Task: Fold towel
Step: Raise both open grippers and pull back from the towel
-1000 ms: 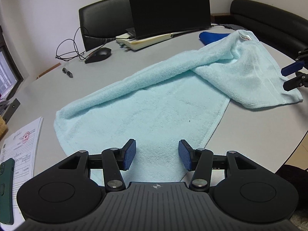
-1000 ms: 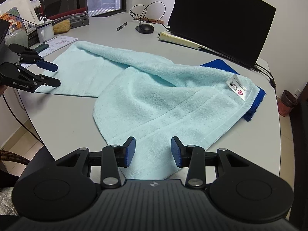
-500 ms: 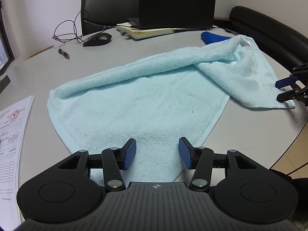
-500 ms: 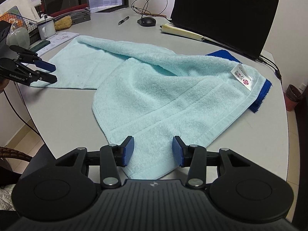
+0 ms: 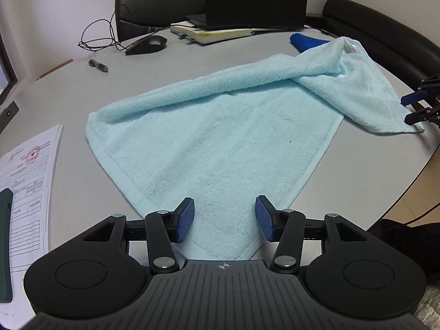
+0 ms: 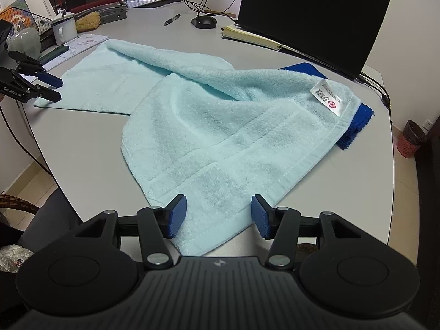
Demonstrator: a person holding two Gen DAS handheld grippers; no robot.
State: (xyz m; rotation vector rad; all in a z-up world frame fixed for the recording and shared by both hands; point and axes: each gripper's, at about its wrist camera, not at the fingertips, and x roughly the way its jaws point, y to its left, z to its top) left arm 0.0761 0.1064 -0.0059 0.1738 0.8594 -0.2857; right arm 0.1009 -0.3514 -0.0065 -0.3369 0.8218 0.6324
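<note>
Left tool [image 5: 225, 218] open over towel [image 5: 220, 143] corner, gripping nothing; right tool [image 6: 218, 214] opening, towel edge between pads.

Left gripper [image 5: 225, 218]: pitched downward toward the surface, jaws parted about halfway, blue pads [image 5: 184, 220] facing each other with nothing pressed between them. From the right wrist view it appears at the left edge, both fingers level.

Right gripper [image 6: 217, 216]: pitched downward likewise, jaws opening, pads [image 6: 260, 217] clear of contact. From the left wrist view it shows at the right edge.
</note>
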